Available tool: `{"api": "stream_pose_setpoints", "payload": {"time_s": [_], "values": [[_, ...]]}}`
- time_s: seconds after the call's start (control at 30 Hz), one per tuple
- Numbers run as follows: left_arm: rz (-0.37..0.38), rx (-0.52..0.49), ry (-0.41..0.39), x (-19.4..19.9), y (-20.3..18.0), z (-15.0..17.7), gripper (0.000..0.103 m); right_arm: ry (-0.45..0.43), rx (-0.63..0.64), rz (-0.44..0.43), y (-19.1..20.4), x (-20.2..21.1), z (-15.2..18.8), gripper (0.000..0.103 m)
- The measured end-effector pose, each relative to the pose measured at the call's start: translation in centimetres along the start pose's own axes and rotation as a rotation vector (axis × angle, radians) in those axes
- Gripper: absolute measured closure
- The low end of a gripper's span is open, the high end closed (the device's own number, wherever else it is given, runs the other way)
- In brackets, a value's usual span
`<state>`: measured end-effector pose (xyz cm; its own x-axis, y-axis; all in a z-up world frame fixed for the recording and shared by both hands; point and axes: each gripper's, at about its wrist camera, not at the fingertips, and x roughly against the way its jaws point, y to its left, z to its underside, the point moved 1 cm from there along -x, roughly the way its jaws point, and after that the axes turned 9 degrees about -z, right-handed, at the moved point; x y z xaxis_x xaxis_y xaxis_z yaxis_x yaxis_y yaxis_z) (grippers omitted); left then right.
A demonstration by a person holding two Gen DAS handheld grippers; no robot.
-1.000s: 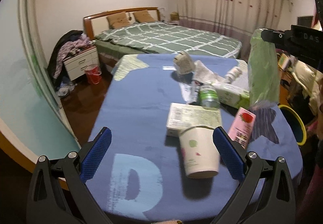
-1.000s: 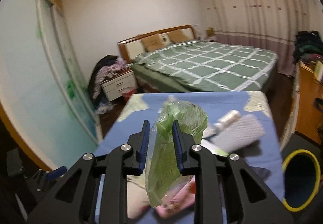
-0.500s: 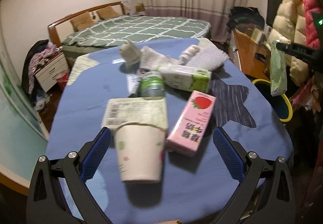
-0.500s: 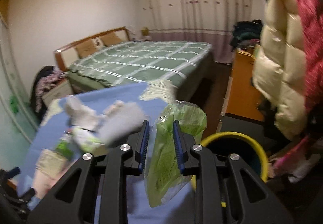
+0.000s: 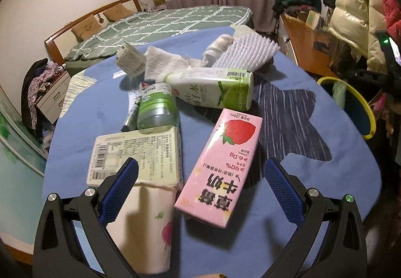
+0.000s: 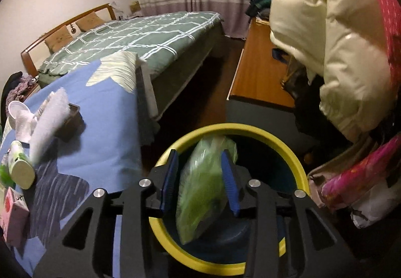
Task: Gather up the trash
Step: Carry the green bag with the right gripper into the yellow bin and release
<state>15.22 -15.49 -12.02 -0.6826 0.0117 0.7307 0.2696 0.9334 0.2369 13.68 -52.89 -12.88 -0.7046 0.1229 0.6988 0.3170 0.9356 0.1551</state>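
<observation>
My right gripper (image 6: pixel 200 180) hangs over the yellow-rimmed trash bin (image 6: pixel 283 150). Its jaws have parted and the green plastic bag (image 6: pixel 203 187) sits loosely between them, blurred, above the bin's opening. The bag (image 5: pixel 338 91) and bin (image 5: pixel 368 112) also show at the right of the left wrist view. My left gripper (image 5: pixel 200 182) is open and empty, low over the blue tablecloth (image 5: pixel 288 182). Between its fingers lie a pink strawberry milk carton (image 5: pixel 220 167) and a paper cup (image 5: pixel 147 225). Beyond them are a flat box (image 5: pixel 137 155), a green can (image 5: pixel 155 107) and a green-white carton (image 5: pixel 213 87).
More litter lies at the table's far side: crumpled tissue (image 5: pixel 163 62), a small cup (image 5: pixel 130 57), a white brush (image 5: pixel 248 50). A bed (image 6: pixel 135 35) stands behind. A wooden desk (image 6: pixel 260 72) and hanging puffy coats (image 6: pixel 325 40) crowd the right, close to the bin.
My right gripper swung right from over the table to above the bin and its jaws opened around the green bag. My left gripper moved closer to the carton and cup.
</observation>
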Motion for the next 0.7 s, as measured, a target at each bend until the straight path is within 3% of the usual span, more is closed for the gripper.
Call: {"api": "stream_pose_setpoints", "payload": {"time_s": [0.33, 0.57, 0.7], "values": [[0.044, -0.058, 0.069, -2.7, -1.4, -0.1, 0.004, -0.027, 0.007, -0.023, 0.8, 1.4, 0.2, 0.060], [0.186, -0.109, 0.084, -2.2, -3.9, -0.1, 0.004, -0.041, 0.011, -0.058, 1.8, 2.1, 0.1, 0.060], [0.146, -0.090, 0.072, -1.8, -2.9, -0.1, 0.004, -0.050, 0.016, -0.071, 2.2, 2.6, 0.2, 0.059]]}}
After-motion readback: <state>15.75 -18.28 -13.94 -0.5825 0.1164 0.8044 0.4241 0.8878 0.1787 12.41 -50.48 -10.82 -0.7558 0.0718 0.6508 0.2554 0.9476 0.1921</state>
